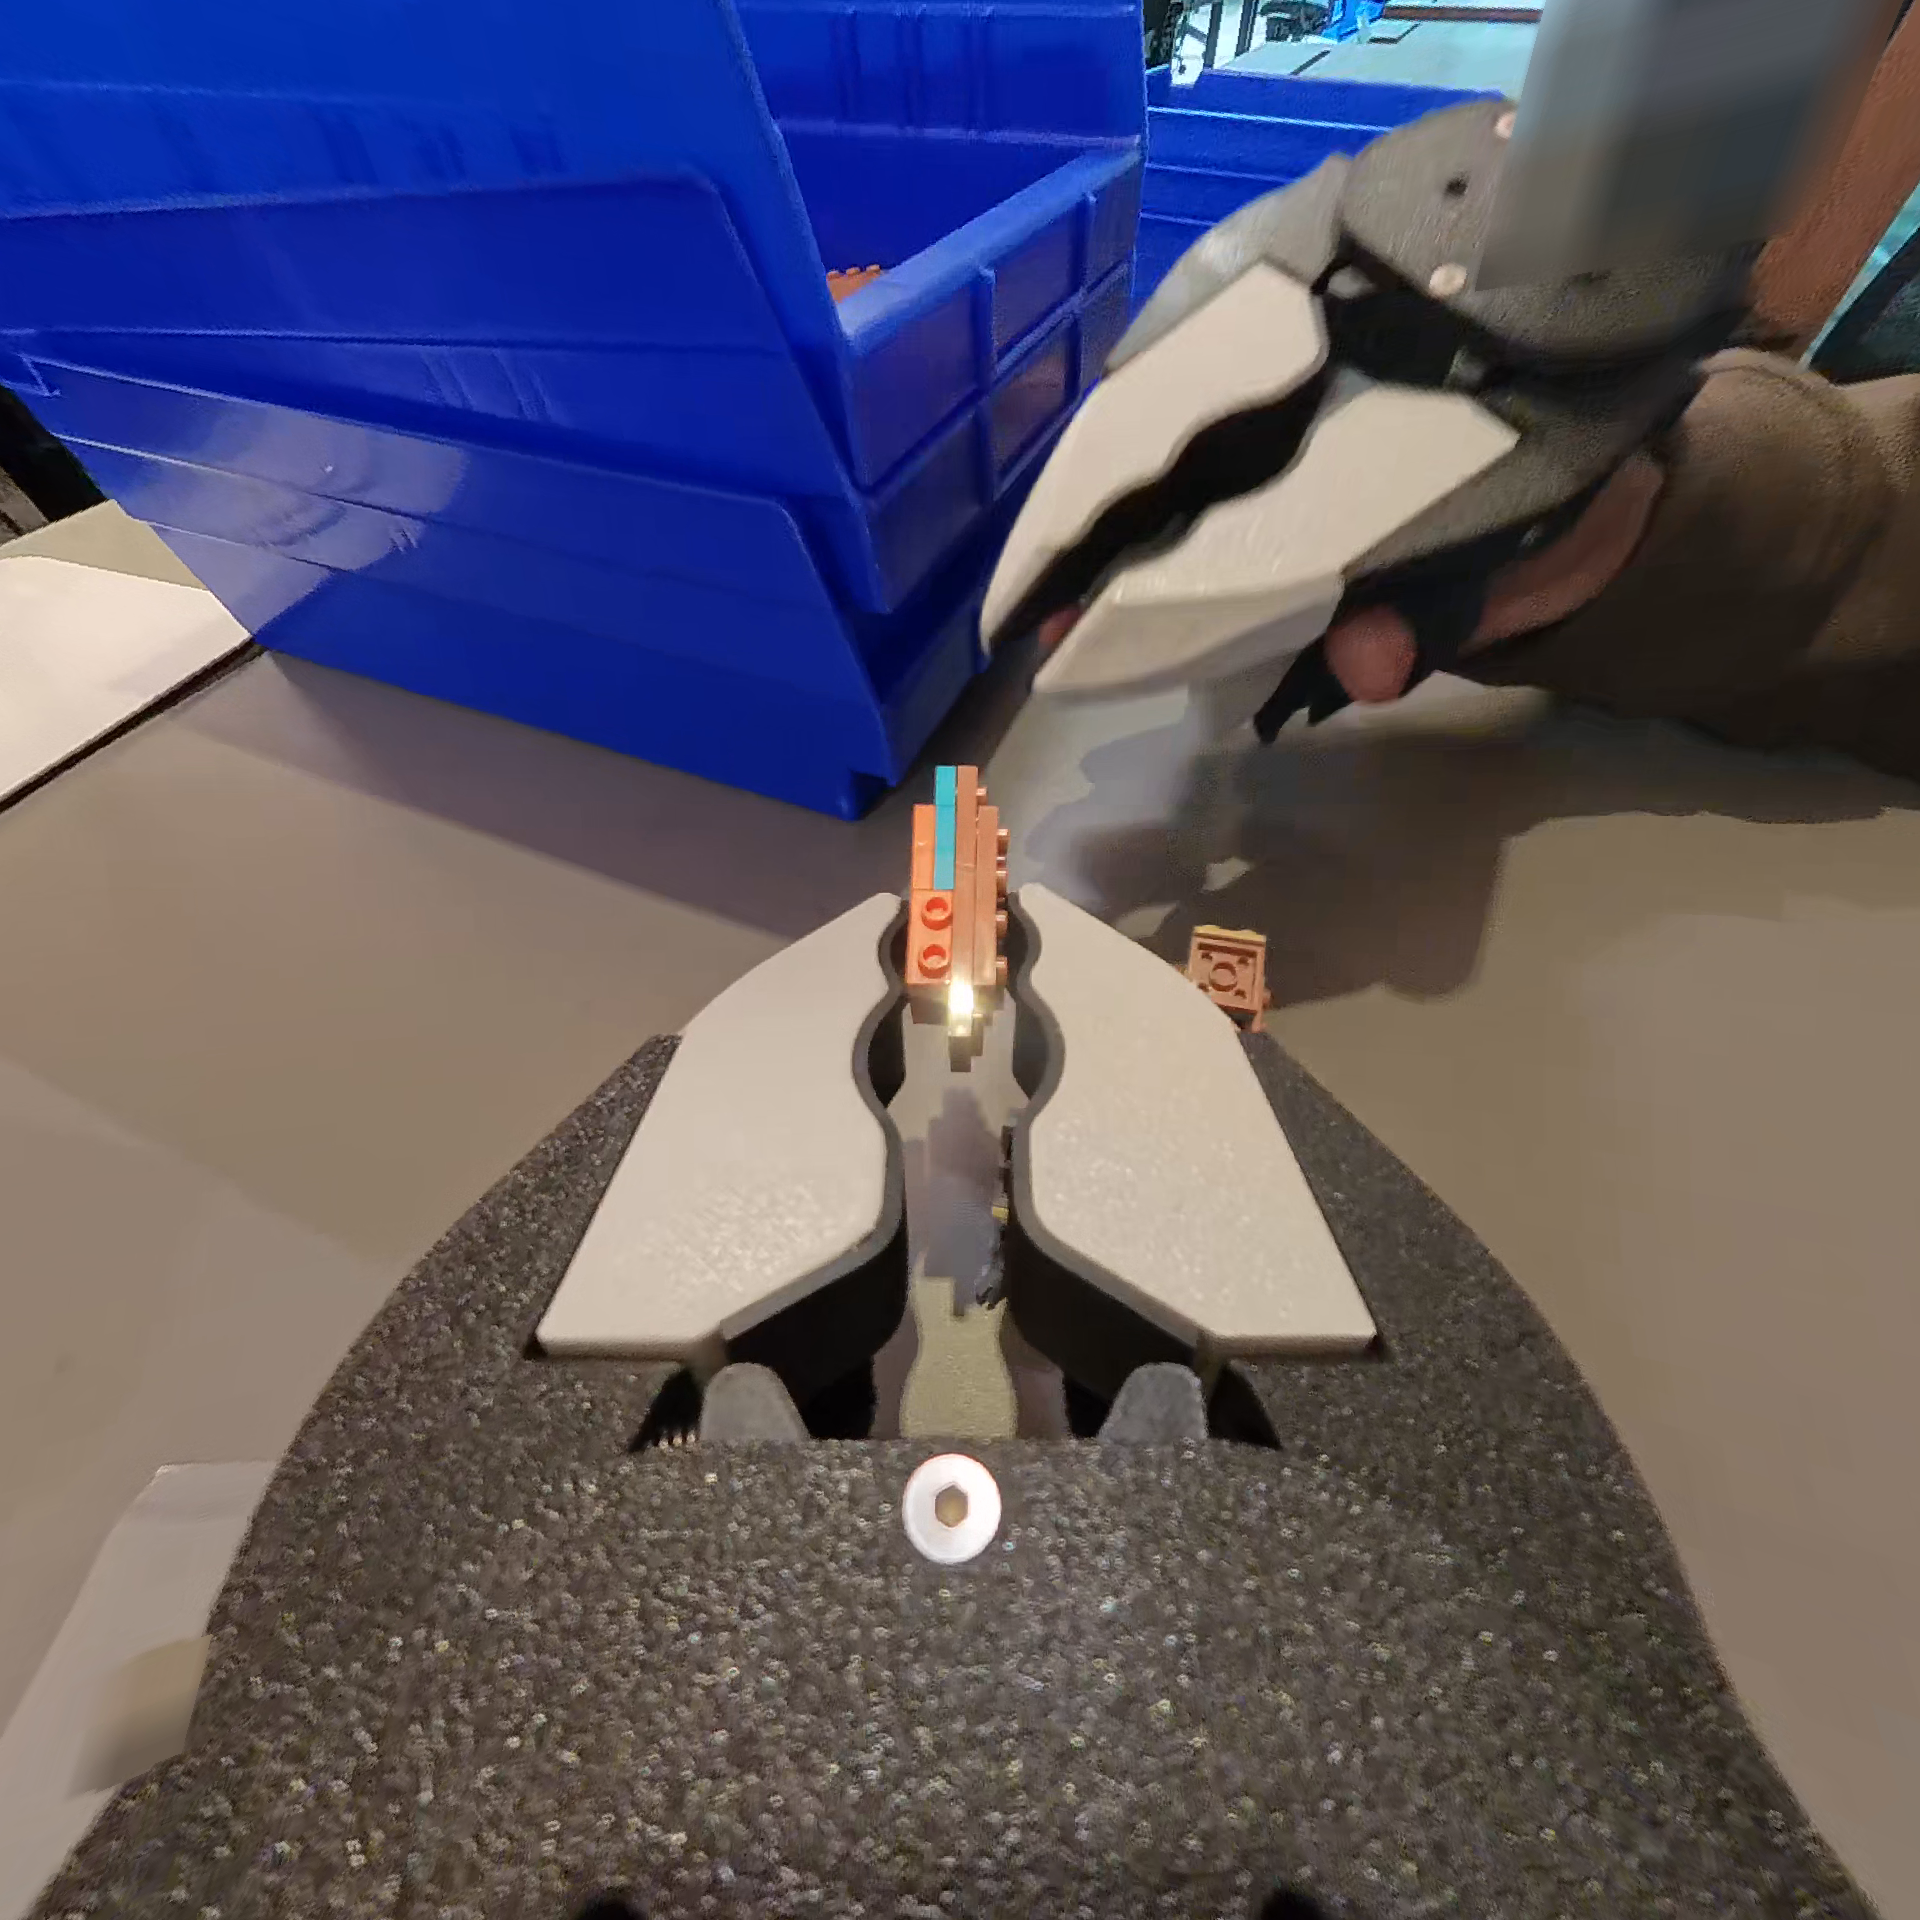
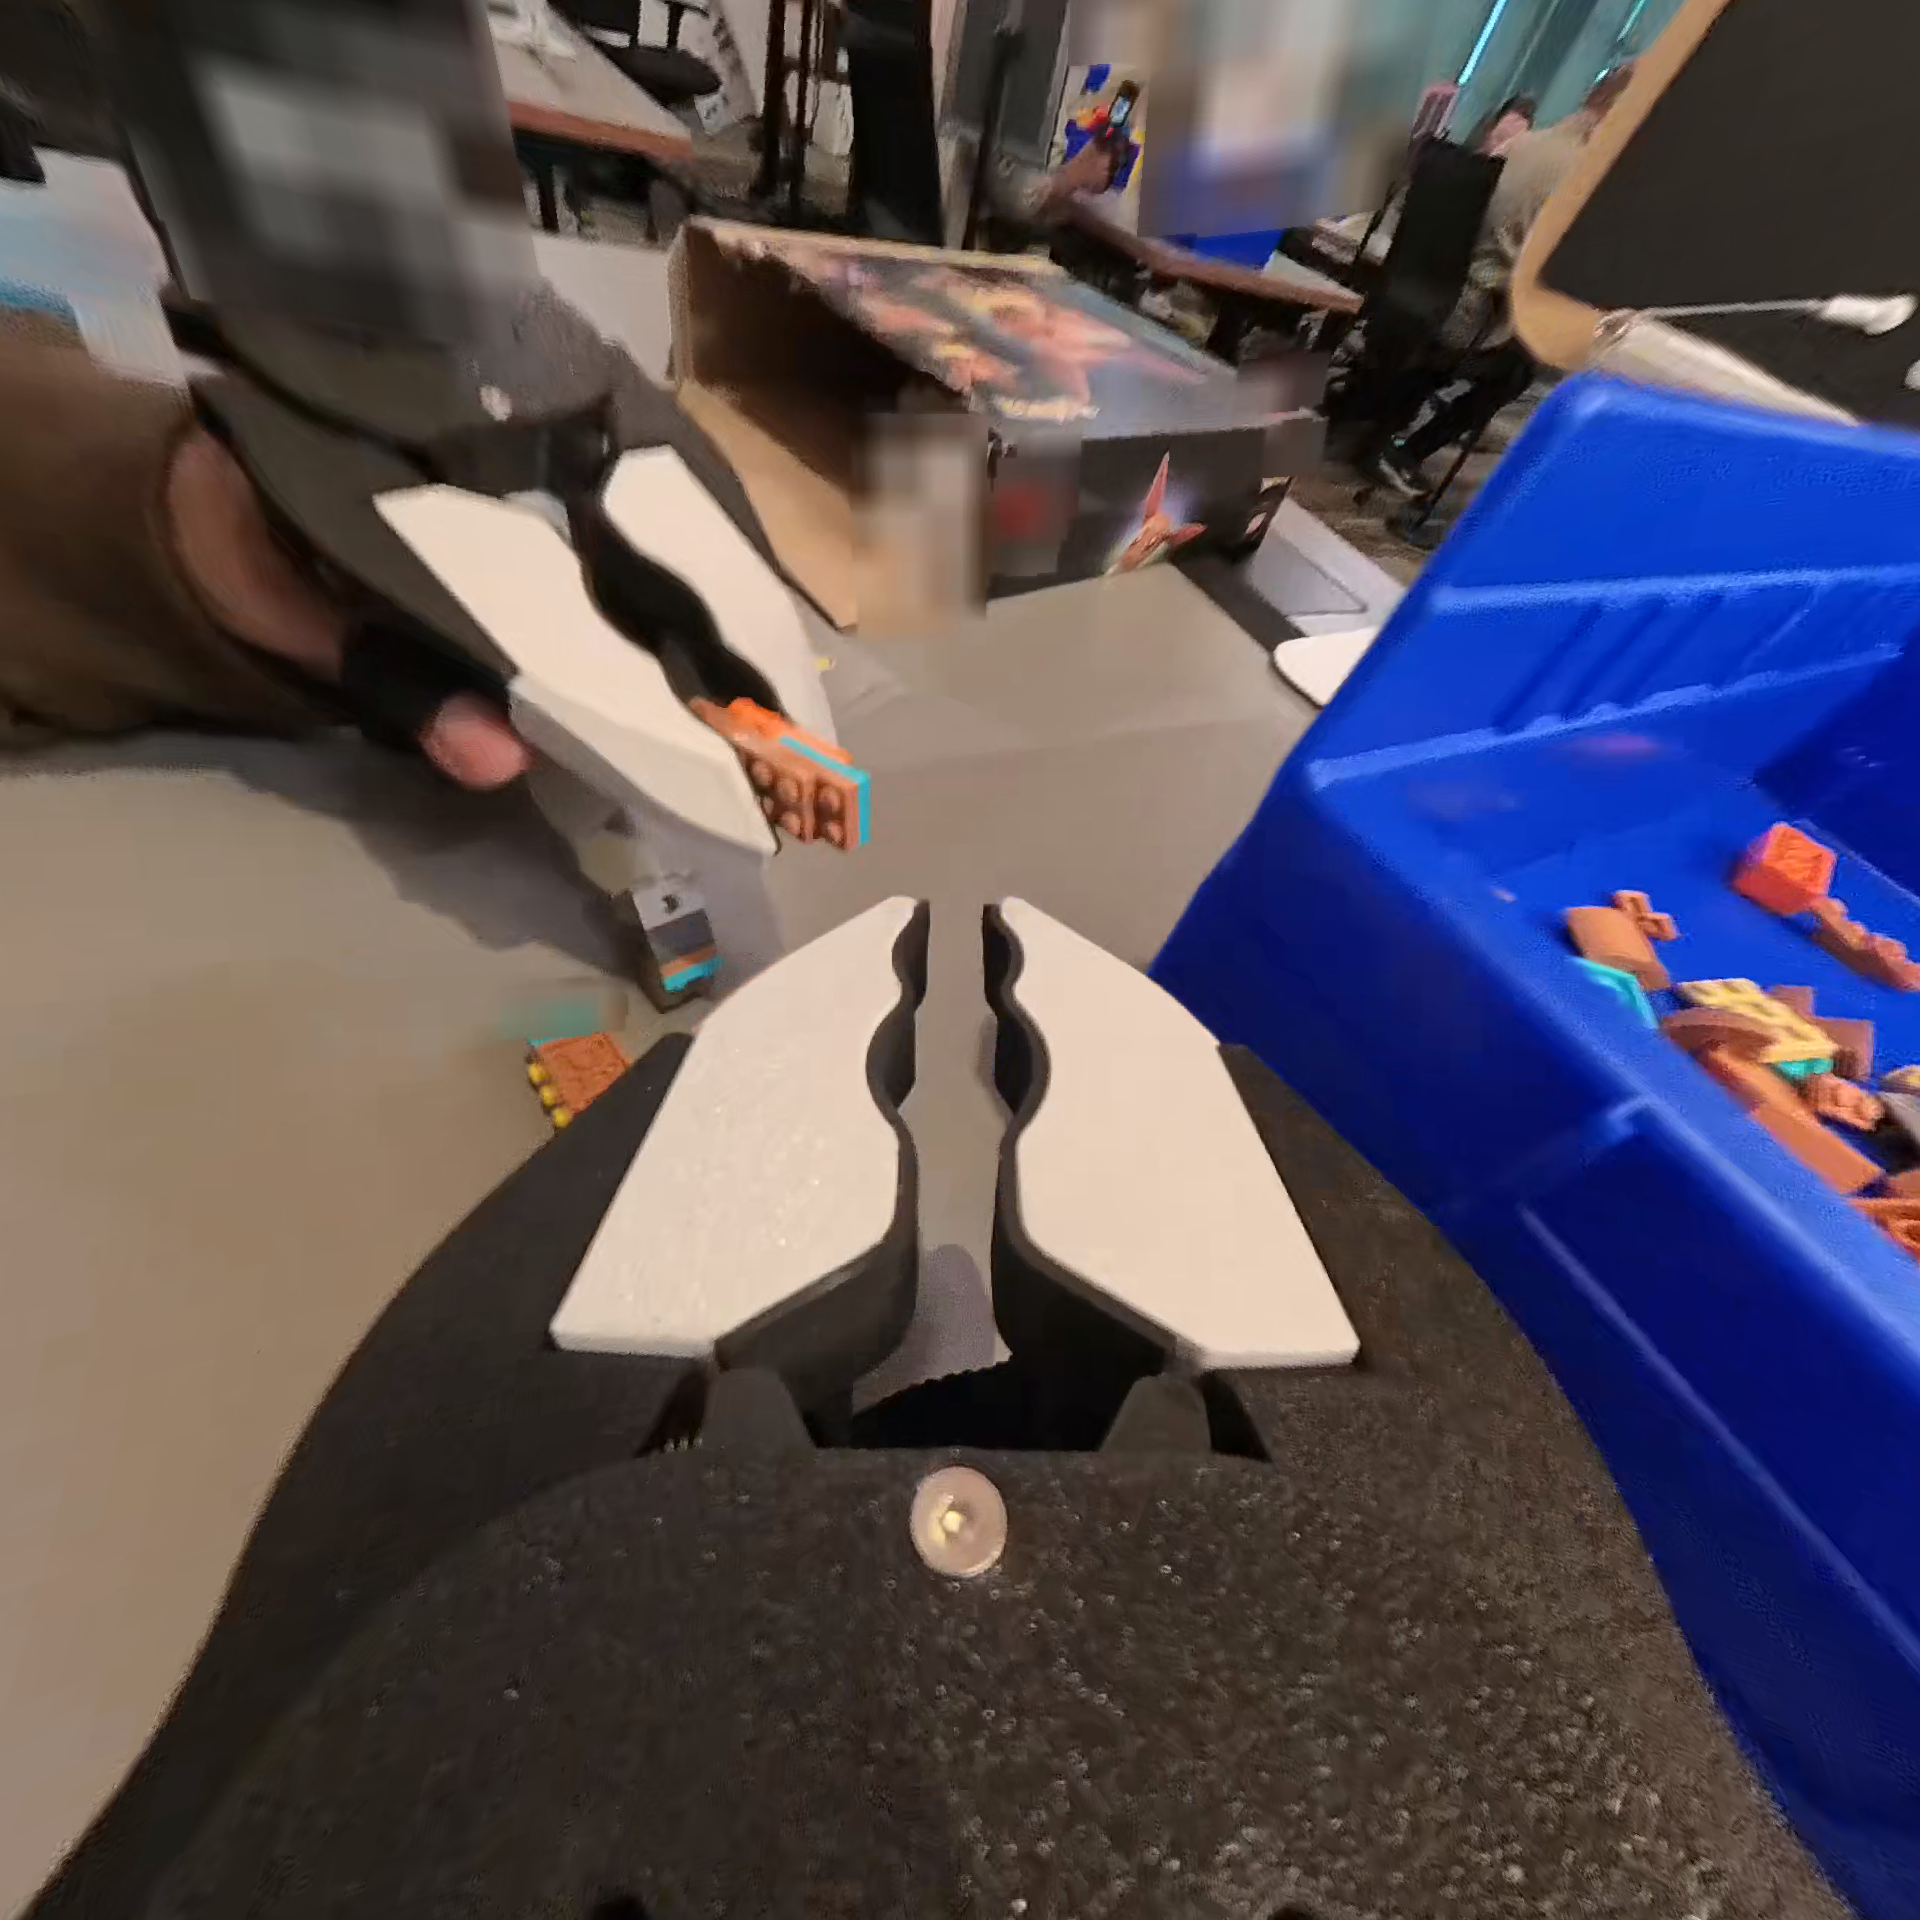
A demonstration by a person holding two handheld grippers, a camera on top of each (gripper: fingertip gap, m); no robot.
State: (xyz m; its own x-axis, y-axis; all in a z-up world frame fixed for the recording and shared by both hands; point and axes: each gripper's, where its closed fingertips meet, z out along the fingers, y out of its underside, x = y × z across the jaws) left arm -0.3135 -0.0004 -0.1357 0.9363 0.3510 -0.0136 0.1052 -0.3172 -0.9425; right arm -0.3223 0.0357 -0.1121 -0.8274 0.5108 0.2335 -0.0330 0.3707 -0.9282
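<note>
Left tongs [image 1: 956,925] clamp the brown-and-teal brick stack [image 1: 954,894], long axis poking straight out past their tips. Right tongs [image 2: 956,914] hang empty, slightly parted, just beside it, blue bin [image 2: 1455,831] to their right.

From my left wrist view, the right tool [image 1: 1049,644] was smeared with motion blur, so I could not tell whether its jaws met. My own left tool [image 1: 961,914] hid the lower end of the brick stack [image 1: 951,894] it clamped. The blue bins [image 1: 520,416] ran off the top edge. In the right wrist view, the loose bricks [image 2: 1766,1029] in the bin were cut off at the right edge, and a small block [image 2: 675,935] on the desk [image 2: 260,1039] was too blurred to identify.
</note>
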